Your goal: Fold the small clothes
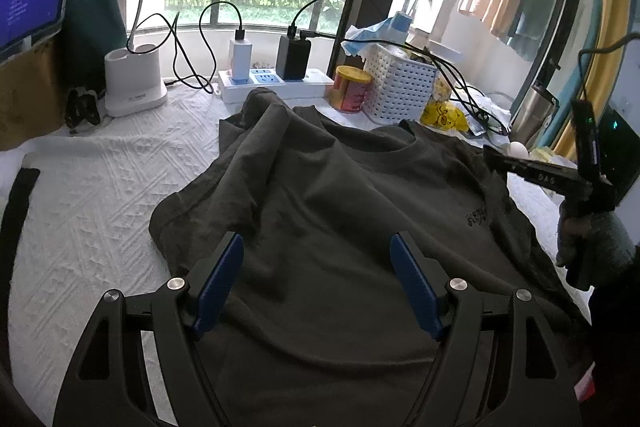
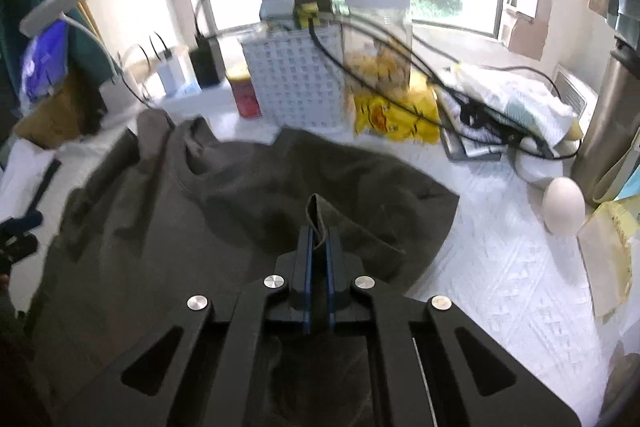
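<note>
We saw the right gripper (image 2: 319, 239) with its fingers clamped on a raised fold of the dark grey T-shirt (image 1: 340, 195), which lay spread over the white-covered worktop (image 1: 92, 195) beneath the left gripper (image 1: 318, 259), whose blue fingers (image 1: 222, 279) stood wide apart, empty.

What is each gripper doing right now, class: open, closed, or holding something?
Left gripper: open, above the dark T-shirt, holding nothing.
Right gripper: closed on a pinched fold of the T-shirt.
</note>
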Tool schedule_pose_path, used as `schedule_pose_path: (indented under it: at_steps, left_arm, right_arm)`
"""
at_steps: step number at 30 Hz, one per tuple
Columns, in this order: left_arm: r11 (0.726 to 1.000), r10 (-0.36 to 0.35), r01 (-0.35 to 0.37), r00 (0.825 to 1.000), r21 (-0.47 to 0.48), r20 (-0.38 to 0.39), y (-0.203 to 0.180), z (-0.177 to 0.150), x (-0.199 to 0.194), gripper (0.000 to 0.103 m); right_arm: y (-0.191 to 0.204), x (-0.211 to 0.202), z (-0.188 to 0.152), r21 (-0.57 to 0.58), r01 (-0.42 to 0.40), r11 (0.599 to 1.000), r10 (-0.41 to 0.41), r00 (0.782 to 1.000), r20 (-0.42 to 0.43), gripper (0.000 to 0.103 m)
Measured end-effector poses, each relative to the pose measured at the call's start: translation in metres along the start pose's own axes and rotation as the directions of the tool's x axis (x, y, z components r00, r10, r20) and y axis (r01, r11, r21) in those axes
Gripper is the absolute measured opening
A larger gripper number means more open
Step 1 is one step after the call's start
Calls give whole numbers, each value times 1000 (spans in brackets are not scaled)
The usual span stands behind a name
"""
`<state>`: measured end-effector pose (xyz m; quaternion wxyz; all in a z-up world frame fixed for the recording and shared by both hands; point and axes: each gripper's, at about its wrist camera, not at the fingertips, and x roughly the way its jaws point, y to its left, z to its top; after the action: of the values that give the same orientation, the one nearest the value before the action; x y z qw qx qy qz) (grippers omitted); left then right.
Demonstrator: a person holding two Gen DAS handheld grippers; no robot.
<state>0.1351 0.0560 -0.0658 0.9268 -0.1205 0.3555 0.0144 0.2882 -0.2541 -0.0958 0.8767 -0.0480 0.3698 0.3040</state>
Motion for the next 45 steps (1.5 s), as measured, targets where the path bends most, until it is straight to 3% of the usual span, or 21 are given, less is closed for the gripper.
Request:
schedule_pose_path:
  at_steps: [8, 12, 15, 18, 20, 22, 23, 27, 31, 38, 45]
  left_arm:
    - [1000, 1, -1, 1000, -2, 12, -1, -1, -6, 79]
    - [1000, 6, -5, 1000, -8, 21, 1, -2, -10, 79]
    - [1000, -8, 8, 1000, -17, 24, 4, -3, -11, 79]
    - [1000, -13, 13, 999, -9, 38, 1, -4, -14, 79]
    - [1000, -17, 17, 999, -1, 41, -2, -4, -16, 79]
    - [1000, -20, 20, 999, 5, 42, -5, -4, -17, 79]
    - [1000, -22, 21, 999, 7, 42, -6, -4, -17, 79]
    - [999, -28, 27, 999, 19, 42, -12, -5, -18, 79]
    - [999, -37, 36, 999, 36, 32, -19, -7, -16, 79]
    - [998, -44, 43, 999, 51, 24, -26, -7, -15, 79]
    - [998, -28, 26, 999, 64, 20, -26, -5, -14, 79]
  right_arm:
    - [44, 8, 8, -98, -96, 990, 97, 995, 7, 4]
    - [67, 31, 3, -154, -143, 978, 133, 988, -74, 4]
    - [77, 51, -12, -209, -130, 969, 99, 983, -152, 4]
    - [80, 53, -21, -236, -135, 962, 100, 983, -152, 7]
    - [76, 45, -21, -223, -139, 965, 107, 983, -152, 22]
    - [70, 31, -20, -218, -114, 969, 87, 988, -129, 59]
    - [67, 24, -21, -218, -105, 970, 79, 989, -122, 62]
    - [43, -5, -30, -193, -67, 979, 45, 992, -118, 62]
    - [16, -15, -45, -86, -115, 990, 101, 983, -150, 62]
    - [22, -13, -74, -75, -146, 986, 127, 970, -207, 62]
    - [3, -28, -55, -42, -73, 996, 69, 993, -95, 62]
